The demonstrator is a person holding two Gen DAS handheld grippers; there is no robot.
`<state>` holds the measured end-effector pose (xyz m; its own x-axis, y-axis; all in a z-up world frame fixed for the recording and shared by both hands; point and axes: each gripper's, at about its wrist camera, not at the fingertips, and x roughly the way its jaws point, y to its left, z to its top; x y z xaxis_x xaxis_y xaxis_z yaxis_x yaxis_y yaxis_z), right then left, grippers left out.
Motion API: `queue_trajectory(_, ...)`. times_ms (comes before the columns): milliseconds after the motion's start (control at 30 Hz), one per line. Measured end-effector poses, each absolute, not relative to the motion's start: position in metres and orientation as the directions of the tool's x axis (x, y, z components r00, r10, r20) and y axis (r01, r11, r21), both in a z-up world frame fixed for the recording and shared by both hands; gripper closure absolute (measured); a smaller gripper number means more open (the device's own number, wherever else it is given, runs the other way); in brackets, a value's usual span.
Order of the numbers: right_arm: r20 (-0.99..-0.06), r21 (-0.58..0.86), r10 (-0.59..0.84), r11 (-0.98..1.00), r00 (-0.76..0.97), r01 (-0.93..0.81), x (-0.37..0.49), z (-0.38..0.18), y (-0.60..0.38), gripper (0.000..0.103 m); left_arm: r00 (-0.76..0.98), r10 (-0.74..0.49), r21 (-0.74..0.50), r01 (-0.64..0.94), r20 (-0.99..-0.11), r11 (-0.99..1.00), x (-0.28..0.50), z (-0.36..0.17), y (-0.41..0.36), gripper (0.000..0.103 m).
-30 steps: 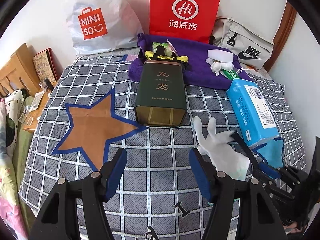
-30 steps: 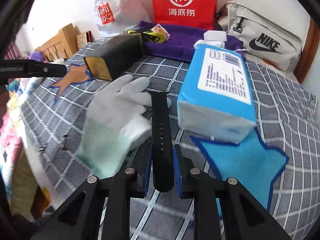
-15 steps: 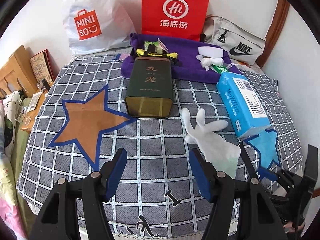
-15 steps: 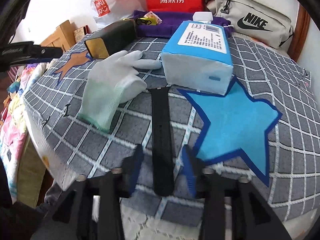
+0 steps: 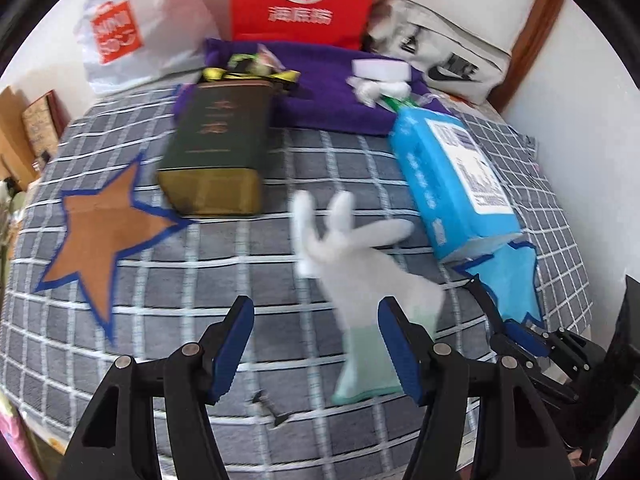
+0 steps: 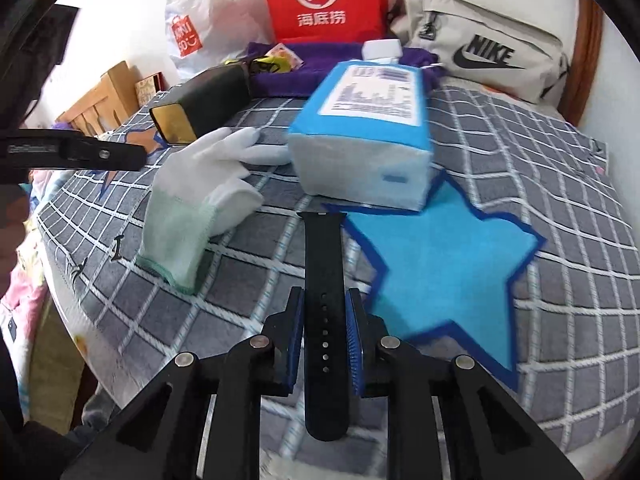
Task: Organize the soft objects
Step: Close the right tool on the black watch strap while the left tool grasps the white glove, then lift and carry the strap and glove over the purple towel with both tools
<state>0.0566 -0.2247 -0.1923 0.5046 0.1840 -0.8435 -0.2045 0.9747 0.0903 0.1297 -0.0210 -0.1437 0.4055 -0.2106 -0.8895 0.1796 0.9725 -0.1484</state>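
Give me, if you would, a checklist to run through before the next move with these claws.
1. Grip: the right claw is closing, black strap between its pads: ok.
2. Spare hand: the left claw is open and empty: ok.
3. The white glove lies free ahead of the left claw: ok.
4. The blue star is clear: not ok, tissue pack covers one tip.
5. The black strap is lifted off the blanket: cannot tell.

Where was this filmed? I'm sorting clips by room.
Probably a bedroom: the things lie on a bed with a checked cover, shopping bags and a sports bag against the wall.
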Motion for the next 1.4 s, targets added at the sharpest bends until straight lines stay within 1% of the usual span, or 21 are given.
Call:
queue_trajectory(133, -0.846, 0.077, 0.153, 0.983, 0.511, -0.167, 0.050, -0.193, -0.243, 0.083, 0.374, -0.263, -0.200, 0.198, -0.890, 0.960, 0.135, -0.155, -0.040, 0.034)
queue_trajectory(200, -0.848, 0.097, 0.161, 0.984, 0.504, -0.151, 0.052, -0.198, -0.250, 0.083, 0.353, -0.277, -0.216, 0.203, -0.894, 0.955, 0.138, -0.162, -0.049, 0.031)
queue_trajectory(233, -0.850, 0.109, 0.170, 0.983, 0.499, -0.150, 0.053, -0.201, -0.252, 0.082, 0.346, -0.277, -0.215, 0.208, -0.896, 0.954, 0.139, -0.165, -0.054, 0.028)
queue_trajectory(367, -0.843, 0.095, 0.172, 0.980, 0.510, -0.175, 0.058, -0.204, -0.249, 0.080, 0.311, -0.252, -0.187, 0.223, -0.916, 0.957, 0.147, -0.182, -0.072, 0.027)
queue_trajectory(400, -0.840, 0.093, 0.175, 0.979, 0.513, -0.180, 0.059, -0.204, -0.248, 0.079, 0.297, -0.247, -0.183, 0.226, -0.922, 0.957, 0.149, -0.187, -0.076, 0.025)
queue_trajectory(433, -0.836, 0.100, 0.184, 0.978, 0.517, -0.185, 0.060, -0.205, -0.248, 0.078, 0.299, -0.229, -0.161, 0.233, -0.927, 0.959, 0.150, -0.190, -0.081, 0.021)
queue_trajectory(567, -0.820, 0.121, 0.206, 0.974, 0.533, -0.190, 0.065, -0.207, -0.250, 0.078, 0.340, -0.142, -0.044, 0.280, -0.930, 0.959, 0.152, -0.195, -0.100, 0.022)
queue_trajectory(600, -0.817, 0.120, 0.207, 0.974, 0.539, -0.192, 0.066, -0.207, -0.249, 0.078, 0.347, -0.136, -0.036, 0.280, -0.928, 0.959, 0.152, -0.195, -0.101, 0.023)
queue_trajectory(667, -0.815, 0.108, 0.200, 0.974, 0.543, -0.197, 0.066, -0.207, -0.249, 0.082, 0.360, -0.135, -0.029, 0.284, -0.923, 0.958, 0.154, -0.193, -0.102, 0.038)
queue_trajectory(733, -0.814, 0.118, 0.210, 0.973, 0.541, -0.200, 0.067, -0.207, -0.251, 0.082, 0.365, -0.131, -0.033, 0.262, -0.922, 0.964, 0.157, -0.190, -0.095, 0.066)
queue_trajectory(767, -0.814, 0.125, 0.215, 0.972, 0.539, -0.199, 0.068, -0.207, -0.252, 0.082, 0.363, -0.129, -0.037, 0.249, -0.923, 0.968, 0.159, -0.189, -0.091, 0.073)
queue_trajectory(800, -0.815, 0.136, 0.220, 0.972, 0.536, -0.193, 0.068, -0.206, -0.253, 0.082, 0.358, -0.132, -0.045, 0.242, -0.924, 0.969, 0.160, -0.188, -0.085, 0.082)
queue_trajectory(833, -0.816, 0.134, 0.218, 0.972, 0.535, -0.191, 0.068, -0.206, -0.253, 0.082, 0.349, -0.149, -0.065, 0.241, -0.925, 0.968, 0.161, -0.187, -0.079, 0.086)
queue_trajectory(933, -0.821, 0.114, 0.201, 0.975, 0.534, -0.192, 0.068, -0.204, -0.249, 0.082, 0.344, -0.165, -0.089, 0.224, -0.924, 0.970, 0.158, -0.186, -0.063, 0.088)
queue_trajectory(1133, -0.809, 0.107, 0.204, 0.973, 0.551, -0.204, 0.062, -0.189, -0.239, 0.083, 0.379, -0.169, -0.102, 0.189, -0.910, 0.977, 0.146, -0.172, -0.034, 0.088)
queue_trajectory(1400, -0.782, 0.101, 0.205, 0.973, 0.588, -0.205, 0.063, -0.159, -0.232, 0.083, 0.453, -0.171, -0.109, 0.161, -0.875, 0.981, 0.137, -0.138, -0.004, 0.089)
